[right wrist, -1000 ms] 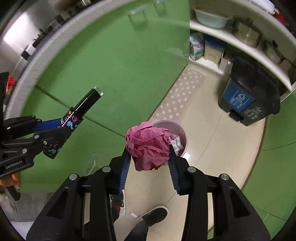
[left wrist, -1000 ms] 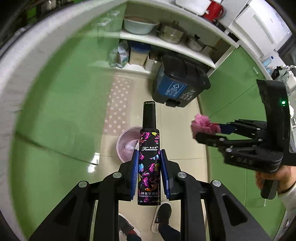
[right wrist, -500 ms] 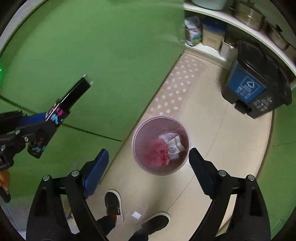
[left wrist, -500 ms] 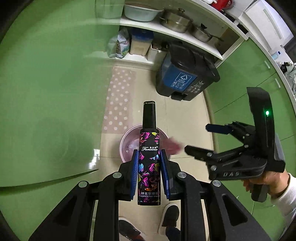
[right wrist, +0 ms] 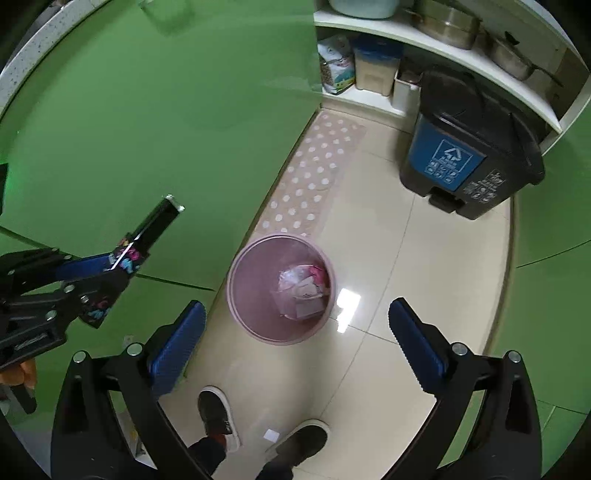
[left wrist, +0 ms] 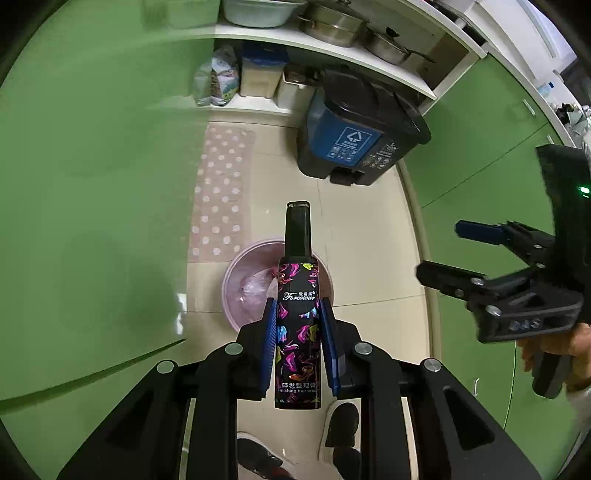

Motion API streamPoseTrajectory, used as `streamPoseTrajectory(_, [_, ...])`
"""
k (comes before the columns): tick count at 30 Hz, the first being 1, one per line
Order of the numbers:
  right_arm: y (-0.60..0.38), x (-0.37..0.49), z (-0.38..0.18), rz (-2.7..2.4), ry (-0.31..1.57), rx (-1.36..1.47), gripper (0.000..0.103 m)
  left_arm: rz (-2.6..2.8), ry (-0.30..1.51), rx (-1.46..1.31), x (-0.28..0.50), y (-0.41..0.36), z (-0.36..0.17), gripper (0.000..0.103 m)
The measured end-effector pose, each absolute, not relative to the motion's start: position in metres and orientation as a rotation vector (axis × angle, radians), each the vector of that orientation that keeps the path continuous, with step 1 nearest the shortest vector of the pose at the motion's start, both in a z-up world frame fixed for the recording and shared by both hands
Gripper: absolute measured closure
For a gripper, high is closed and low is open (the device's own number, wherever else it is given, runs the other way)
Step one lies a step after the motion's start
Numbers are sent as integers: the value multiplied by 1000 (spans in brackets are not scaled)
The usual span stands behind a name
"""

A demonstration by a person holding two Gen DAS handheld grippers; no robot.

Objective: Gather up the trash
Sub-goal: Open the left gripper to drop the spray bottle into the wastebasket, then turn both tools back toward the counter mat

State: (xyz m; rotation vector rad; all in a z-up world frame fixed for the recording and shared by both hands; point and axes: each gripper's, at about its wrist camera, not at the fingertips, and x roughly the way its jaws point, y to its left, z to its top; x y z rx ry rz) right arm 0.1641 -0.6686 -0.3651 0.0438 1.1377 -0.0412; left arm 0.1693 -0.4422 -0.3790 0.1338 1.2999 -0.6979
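Observation:
A black hair cream bottle (left wrist: 298,325) with a colourful print stands upright between the blue pads of my left gripper (left wrist: 298,301), which is shut on it above the pink waste bin (left wrist: 236,273). In the right wrist view that bottle (right wrist: 155,225) and the left gripper (right wrist: 122,266) sit at the left. My right gripper (right wrist: 295,305) hangs over the pink bin (right wrist: 258,325); its jaws are opening wide and hold nothing. The crumpled pink paper (right wrist: 319,273) lies inside the bin with clear plastic and paper scraps. The right gripper (left wrist: 441,251) also shows at the right of the left wrist view.
A black pedal bin with a blue recycling label (right wrist: 469,155) stands on the tiled floor beyond the pink bin. A dotted mat (right wrist: 317,173) runs along the green cabinets (right wrist: 147,129). Shelves with pots (right wrist: 447,22) are at the back. The person's shoes (right wrist: 216,413) are below.
The right gripper opened and the pink paper ball dropped into the pink bin. Both grippers sank closer to the bin, the left still holding the bottle.

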Motion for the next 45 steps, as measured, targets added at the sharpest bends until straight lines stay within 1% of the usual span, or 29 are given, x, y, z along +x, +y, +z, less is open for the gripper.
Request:
streamPoseTrajectory(2, [-673, 158, -361, -50, 1134, 48, 5, -711, 1299, 133, 171, -449, -381, 80])
streamPoseTrajectory(4, [-681, 151, -355, -78, 1124, 65, 5, -715, 1289, 134, 172, -454, -382, 76])
streamPoseTrajectory(5, [-684, 149, -354, -82, 1122, 77, 5, -717, 1285, 133, 173, -455, -382, 55])
streamPoseTrajectory(6, [-688, 145, -353, -90, 1117, 88, 5, -714, 1275, 129, 174, -457, -382, 14])
streamPoseTrajectory(7, [-691, 142, -352, -95, 1114, 93, 5, -715, 1253, 117, 173, -458, -381, 5])
streamPoseTrajectory(8, [-693, 140, -352, -97, 1114, 95, 5, -718, 1233, 111, 172, -459, -380, 6])
streamPoseTrajectory(15, [-697, 131, -352, -91, 1116, 94, 5, -678, 1280, 114, 172, -459, -386, 6])
streamPoseTrajectory(21, [-688, 120, -335, -77, 1115, 88, 5, -657, 1291, 118, 161, -454, -365, 6])
streamPoseTrajectory(26, [-671, 101, -298, -66, 1117, 68, 5, -645, 1276, 104, 139, -441, -318, 6])
streamPoseTrajectory(33, [-638, 55, -211, -40, 1108, 43, 4, -592, 1225, 85, 102, -406, -225, 5])
streamPoseTrajectory(38, [-603, 23, -145, 27, 1053, -8, 3, -503, 1175, 49, 71, -360, -157, 5])
streamPoseTrajectory(42, [-563, 7, -98, 127, 1000, -74, 3, -423, 1120, 11, 50, -321, -117, 5])
streamPoseTrajectory(45, [-529, 3, -77, 217, 975, -111, 3, -328, 1082, -45, 33, -276, -93, 5])
